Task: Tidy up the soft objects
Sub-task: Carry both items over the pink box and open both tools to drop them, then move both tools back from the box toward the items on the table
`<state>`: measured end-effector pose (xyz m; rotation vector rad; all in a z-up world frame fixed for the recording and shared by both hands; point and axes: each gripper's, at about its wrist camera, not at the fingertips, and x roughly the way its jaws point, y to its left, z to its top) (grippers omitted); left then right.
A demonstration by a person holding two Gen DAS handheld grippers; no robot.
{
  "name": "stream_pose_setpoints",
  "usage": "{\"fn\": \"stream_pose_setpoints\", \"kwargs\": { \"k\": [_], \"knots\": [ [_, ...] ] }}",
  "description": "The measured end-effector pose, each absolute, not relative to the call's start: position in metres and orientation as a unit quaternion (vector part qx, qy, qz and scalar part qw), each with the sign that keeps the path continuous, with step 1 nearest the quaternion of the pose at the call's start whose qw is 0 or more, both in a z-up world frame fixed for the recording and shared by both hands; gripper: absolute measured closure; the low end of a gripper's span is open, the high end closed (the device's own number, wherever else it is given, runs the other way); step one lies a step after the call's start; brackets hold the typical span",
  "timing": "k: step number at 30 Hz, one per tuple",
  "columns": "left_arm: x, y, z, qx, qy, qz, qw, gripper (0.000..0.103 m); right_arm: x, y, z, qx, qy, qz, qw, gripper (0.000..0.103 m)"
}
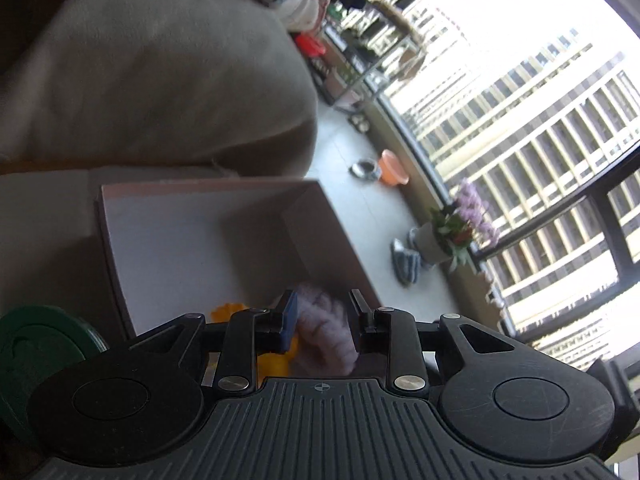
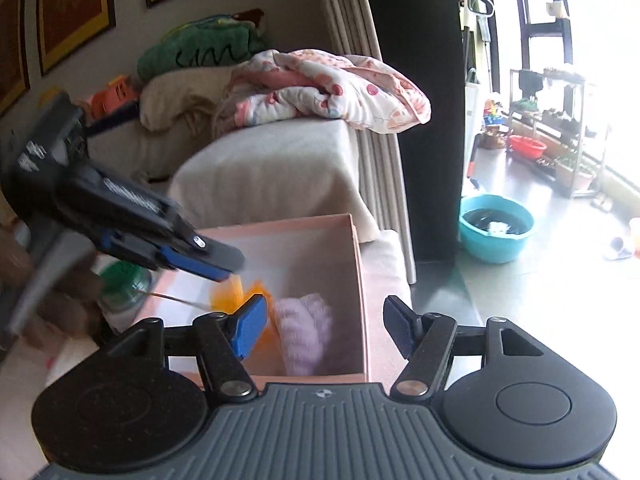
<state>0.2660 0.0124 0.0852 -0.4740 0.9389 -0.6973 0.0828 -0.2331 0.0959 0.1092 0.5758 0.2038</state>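
A pink open box [image 2: 358, 264] stands on the sofa seat; it also shows in the left wrist view [image 1: 120, 264]. Inside lie a fluffy lilac soft object [image 2: 306, 334] and an orange soft object [image 2: 232, 292]. My left gripper [image 1: 323, 304] hovers over the box, jaws apart, with the lilac object [image 1: 326, 332] and the orange one [image 1: 230, 312] below it; nothing is held. In the right wrist view the left gripper [image 2: 224, 266] reaches into the box from the left. My right gripper [image 2: 326, 320] is open and empty above the box's near edge.
A beige sofa [image 2: 272, 164] carries a floral blanket [image 2: 328, 88] and a green cushion [image 2: 196, 50]. A green lidded jar [image 2: 124, 284] stands left of the box. A teal basin [image 2: 496, 234] sits on the floor. A flower pot [image 1: 452, 232] stands by the window.
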Motion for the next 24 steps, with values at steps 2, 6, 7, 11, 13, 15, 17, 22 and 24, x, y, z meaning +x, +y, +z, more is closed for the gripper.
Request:
{"fn": "stream_pose_setpoints", "kwargs": {
  "k": [2, 6, 7, 11, 13, 15, 17, 22, 24],
  "knots": [
    [0.268, 0.031, 0.102, -0.262, 0.378, -0.339, 0.820, 0.073, 0.077, -0.227, 0.095, 0.045, 0.274, 0.089, 0.957, 0.038],
    [0.245, 0.056, 0.148, -0.218, 0.308, -0.332, 0.865, 0.073, 0.070, -0.216, 0.097, 0.033, 0.266, 0.089, 0.959, 0.037],
    [0.237, 0.064, 0.154, -0.198, 0.299, -0.325, 0.875, 0.073, 0.067, -0.212, 0.097, 0.028, 0.265, 0.095, 0.959, 0.035],
    [0.200, 0.110, 0.166, -0.150, 0.288, -0.272, 0.906, 0.073, 0.074, -0.187, 0.102, -0.020, 0.278, 0.142, 0.950, 0.034],
    [0.179, 0.130, 0.160, -0.147, 0.291, -0.248, 0.912, 0.073, 0.096, -0.170, 0.099, -0.037, 0.321, 0.179, 0.929, 0.035],
    [0.163, 0.157, 0.145, -0.151, 0.296, -0.232, 0.914, 0.073, 0.122, -0.151, 0.093, -0.046, 0.368, 0.198, 0.907, 0.035],
    [0.141, 0.180, 0.134, -0.146, 0.295, -0.205, 0.922, 0.073, 0.150, -0.135, 0.085, -0.061, 0.406, 0.195, 0.891, 0.036],
    [0.113, 0.246, 0.106, -0.126, 0.307, -0.101, 0.938, 0.073, 0.204, -0.114, 0.078, -0.089, 0.424, 0.092, 0.897, 0.042],
    [0.111, 0.274, 0.091, -0.133, 0.316, -0.057, 0.938, 0.073, 0.213, -0.117, 0.082, -0.082, 0.417, 0.054, 0.904, 0.042]
  ]
}}
